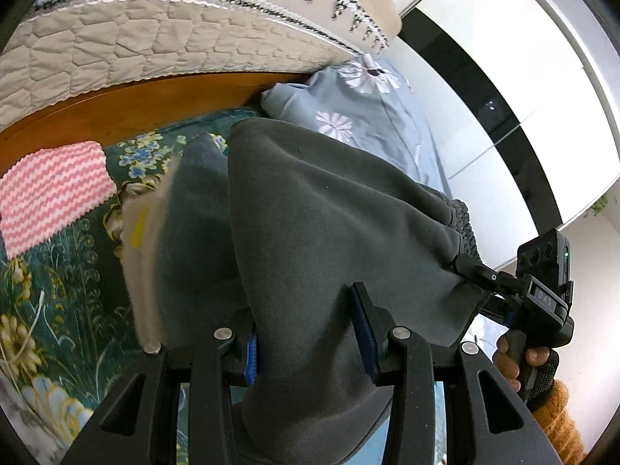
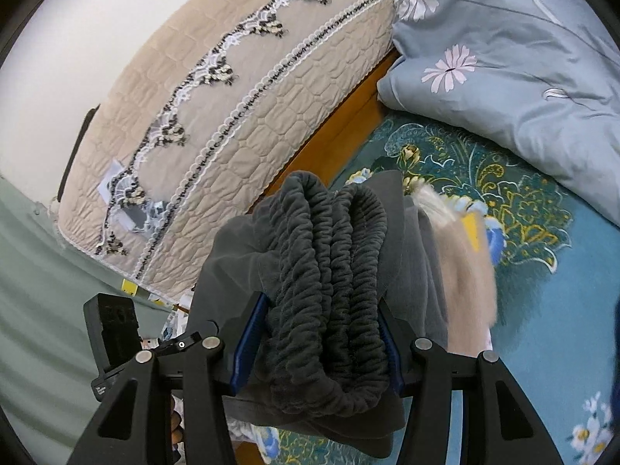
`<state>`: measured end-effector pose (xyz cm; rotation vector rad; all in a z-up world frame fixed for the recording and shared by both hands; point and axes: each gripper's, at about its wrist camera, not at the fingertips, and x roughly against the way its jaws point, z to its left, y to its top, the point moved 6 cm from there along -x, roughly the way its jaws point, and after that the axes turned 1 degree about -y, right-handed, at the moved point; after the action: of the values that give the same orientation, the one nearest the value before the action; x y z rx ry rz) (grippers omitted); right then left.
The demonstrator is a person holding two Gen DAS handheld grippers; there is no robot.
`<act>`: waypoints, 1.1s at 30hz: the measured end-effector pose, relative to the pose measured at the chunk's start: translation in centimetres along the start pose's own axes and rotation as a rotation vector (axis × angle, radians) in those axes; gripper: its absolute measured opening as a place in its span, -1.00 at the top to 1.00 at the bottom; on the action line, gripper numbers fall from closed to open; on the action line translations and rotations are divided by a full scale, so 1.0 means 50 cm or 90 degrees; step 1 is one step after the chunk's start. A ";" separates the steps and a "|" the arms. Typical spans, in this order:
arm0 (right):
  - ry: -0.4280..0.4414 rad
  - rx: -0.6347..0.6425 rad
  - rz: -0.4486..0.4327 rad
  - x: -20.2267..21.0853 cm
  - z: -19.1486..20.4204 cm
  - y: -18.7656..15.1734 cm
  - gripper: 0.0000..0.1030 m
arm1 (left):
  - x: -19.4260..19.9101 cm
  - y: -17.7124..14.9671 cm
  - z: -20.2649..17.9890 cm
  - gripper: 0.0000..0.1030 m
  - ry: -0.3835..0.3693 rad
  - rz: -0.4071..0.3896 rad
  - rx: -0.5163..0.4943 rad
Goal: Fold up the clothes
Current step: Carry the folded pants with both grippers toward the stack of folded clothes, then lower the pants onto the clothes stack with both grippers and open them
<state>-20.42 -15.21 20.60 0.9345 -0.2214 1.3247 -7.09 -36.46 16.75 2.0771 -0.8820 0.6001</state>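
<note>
One grey trousers (image 1: 310, 213) stretched lengthwise between two grippers, left gripper (image 1: 310, 333) clamping leg fabric, right gripper (image 2: 316, 343) clamping waistband (bunched elastic), above one bed (image 2: 542, 329)

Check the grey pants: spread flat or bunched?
Bunched: the grey pants hang lifted off the bed, elastic waistband gathered in the right tool, left tool gripping fabric.

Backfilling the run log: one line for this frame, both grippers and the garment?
phase: mid-fold | left gripper: shut on grey pants, plain fabric | right gripper: shut on grey pants, bunched elastic waistband | garment: lifted over bed
</note>
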 end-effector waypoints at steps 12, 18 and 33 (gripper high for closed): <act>0.001 -0.025 0.020 -0.095 -0.073 -0.003 -0.09 | -0.058 0.012 0.075 0.19 0.018 0.003 0.017; 0.000 -0.039 0.025 -0.097 -0.091 -0.014 -0.10 | -0.075 0.005 0.079 0.15 0.023 0.017 0.013; -0.051 0.000 0.035 -0.043 -0.056 0.008 -0.24 | -0.024 0.012 0.077 0.14 0.067 0.011 0.029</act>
<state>-22.39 -14.87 17.65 0.9883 -0.3106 1.3397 -7.85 -39.39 14.01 2.0597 -0.8340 0.7387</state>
